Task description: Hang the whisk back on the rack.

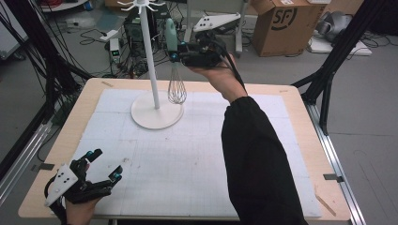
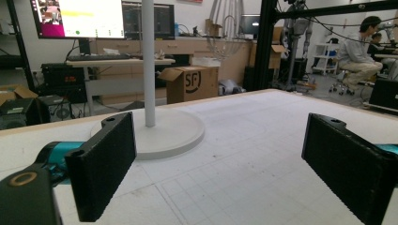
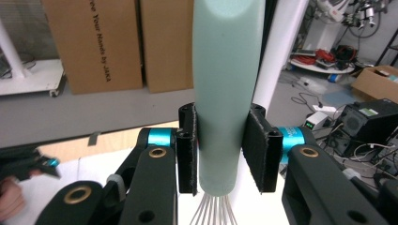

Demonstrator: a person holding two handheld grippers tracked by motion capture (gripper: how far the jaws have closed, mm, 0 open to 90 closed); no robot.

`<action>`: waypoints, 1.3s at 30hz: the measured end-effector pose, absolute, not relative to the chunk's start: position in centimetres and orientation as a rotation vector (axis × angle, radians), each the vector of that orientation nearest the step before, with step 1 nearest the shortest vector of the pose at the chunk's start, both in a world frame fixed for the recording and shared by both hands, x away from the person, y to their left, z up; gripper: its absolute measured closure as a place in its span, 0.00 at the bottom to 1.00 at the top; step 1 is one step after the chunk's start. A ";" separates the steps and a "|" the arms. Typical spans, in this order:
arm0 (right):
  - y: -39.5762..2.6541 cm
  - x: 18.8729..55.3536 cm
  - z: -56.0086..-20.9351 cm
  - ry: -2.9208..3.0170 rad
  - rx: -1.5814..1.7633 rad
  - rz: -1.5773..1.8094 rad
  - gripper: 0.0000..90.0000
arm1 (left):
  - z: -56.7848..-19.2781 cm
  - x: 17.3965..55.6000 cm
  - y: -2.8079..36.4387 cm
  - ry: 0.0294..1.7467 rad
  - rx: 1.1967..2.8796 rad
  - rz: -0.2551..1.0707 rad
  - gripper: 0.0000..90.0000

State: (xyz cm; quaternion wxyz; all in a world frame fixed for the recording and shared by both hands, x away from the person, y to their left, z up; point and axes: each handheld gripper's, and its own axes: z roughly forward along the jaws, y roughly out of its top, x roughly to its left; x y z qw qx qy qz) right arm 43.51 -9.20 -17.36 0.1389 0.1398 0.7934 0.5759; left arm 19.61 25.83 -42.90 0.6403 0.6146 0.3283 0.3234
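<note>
Whisk (image 1: 176, 70) held upright in the air beside the white stand (image 1: 151, 61).
Left claw (image 1: 104, 165) rests released at the bench's (image 1: 65, 136) near-left corner; right claw (image 1: 180, 50) is clenched on the mint handle. Keep it vertical while lifting toward the top hooks (image 1: 141, 5); open room lies rightward.

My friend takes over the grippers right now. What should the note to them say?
Right gripper: shut on the whisk, clamped on its pale green handle, held upright in the air beside the white stand's pole, wires hanging down.
Left gripper: open, holding nothing, low over the white mat at the near left corner.
Done: whisk picked up and lifted.
Left: probably hang it on one of the hooks at the top of the stand, then let go.
</note>
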 end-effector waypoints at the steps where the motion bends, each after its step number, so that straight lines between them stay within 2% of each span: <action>1: -9.1 43.8 -17.3 2.292 0.405 1.667 0.76 | -42.9 19.6 25.8 0.746 1.402 0.736 0.12; 23: -6.7 48.2 -16.5 2.298 0.473 1.660 0.76 | -42.8 19.7 25.5 0.726 1.410 0.733 0.12; 39: -5.7 49.2 -16.5 2.321 0.477 1.643 0.76 | -42.8 19.7 25.6 0.728 1.402 0.734 0.12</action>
